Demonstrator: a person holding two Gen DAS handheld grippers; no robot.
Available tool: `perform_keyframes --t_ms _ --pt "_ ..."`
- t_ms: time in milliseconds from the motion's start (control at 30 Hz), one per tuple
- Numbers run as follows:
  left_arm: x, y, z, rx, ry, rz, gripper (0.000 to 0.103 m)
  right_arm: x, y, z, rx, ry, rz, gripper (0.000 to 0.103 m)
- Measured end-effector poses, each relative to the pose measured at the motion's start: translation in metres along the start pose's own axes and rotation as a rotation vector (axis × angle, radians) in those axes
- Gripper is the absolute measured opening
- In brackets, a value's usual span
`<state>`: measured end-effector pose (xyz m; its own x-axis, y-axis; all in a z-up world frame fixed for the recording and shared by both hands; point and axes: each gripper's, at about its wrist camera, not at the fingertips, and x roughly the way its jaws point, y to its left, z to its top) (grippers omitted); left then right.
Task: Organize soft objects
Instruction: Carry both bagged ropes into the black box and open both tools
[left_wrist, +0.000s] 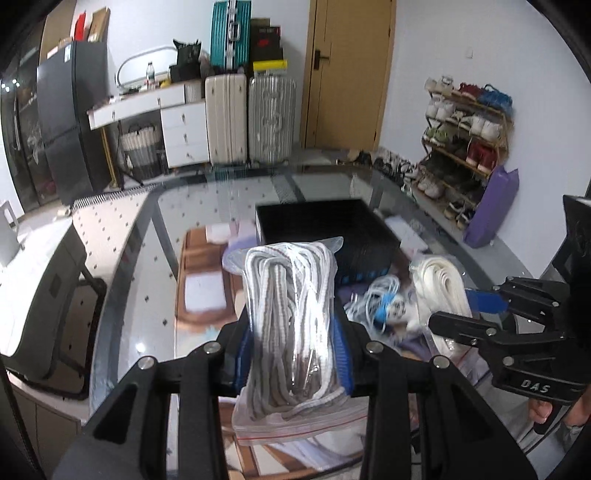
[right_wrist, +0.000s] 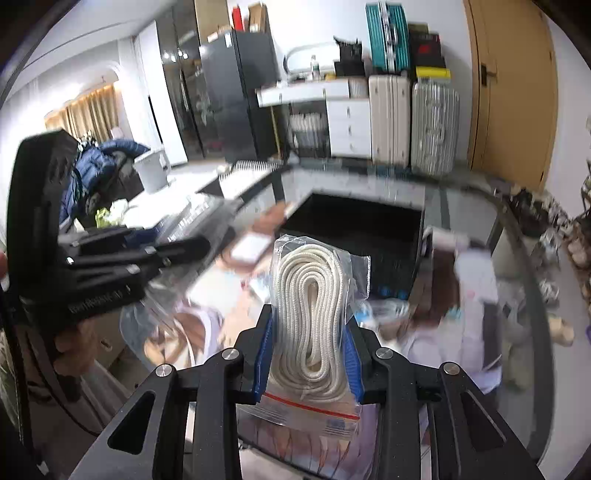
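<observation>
In the left wrist view, the left gripper (left_wrist: 291, 354) sat at the lower centre of the frame, its blue pads pressed narrowly against a clear zip bag of grey-and-white cord (left_wrist: 291, 325) that stood upright between them. The right gripper (left_wrist: 463, 314) entered from the right edge of that frame, clamped on a bag of cream rope (left_wrist: 443, 291). In the right wrist view that cream rope bag filled the centre, pinched between the blue pads with its red zip strip hanging below them. A black bin (right_wrist: 358, 229) stood on the glass table (left_wrist: 207, 206) just above both bags in the frames, with loose white cables (left_wrist: 380, 299) lying beside it.
</observation>
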<state>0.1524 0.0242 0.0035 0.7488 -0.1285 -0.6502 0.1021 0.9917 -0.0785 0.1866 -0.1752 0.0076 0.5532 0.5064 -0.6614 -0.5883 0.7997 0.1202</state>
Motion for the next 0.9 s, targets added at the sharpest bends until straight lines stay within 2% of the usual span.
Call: perform_keyframes --t_ms 233,400,467,667,800,900 --pt "-0.003 -0.002 0.03 0.007 -0.074 -0.004 0.036 -0.014 0.001 0.037 -0.016 -0.1 -0.027 0.034" --pt "0.005 -0.002 0.055 0.005 -0.131 -0.002 0.036 -0.011 -0.003 0.068 -0.05 -0.166 -0.082 0.034" --pt "0.014 0.0 0.065 0.007 -0.157 0.023 0.036 -0.007 -0.005 0.078 -0.053 -0.176 -0.09 0.034" --pt "0.052 0.01 0.083 -0.047 -0.125 0.029 0.036 0.015 -0.014 0.103 -0.046 -0.173 -0.114 0.034" --pt "0.079 0.014 0.09 -0.06 -0.1 0.053 0.036 0.045 -0.038 0.118 -0.009 -0.135 -0.133 0.034" --pt "0.101 0.02 0.091 -0.093 -0.062 0.044 0.036 0.069 -0.056 0.122 0.016 -0.105 -0.147 0.034"
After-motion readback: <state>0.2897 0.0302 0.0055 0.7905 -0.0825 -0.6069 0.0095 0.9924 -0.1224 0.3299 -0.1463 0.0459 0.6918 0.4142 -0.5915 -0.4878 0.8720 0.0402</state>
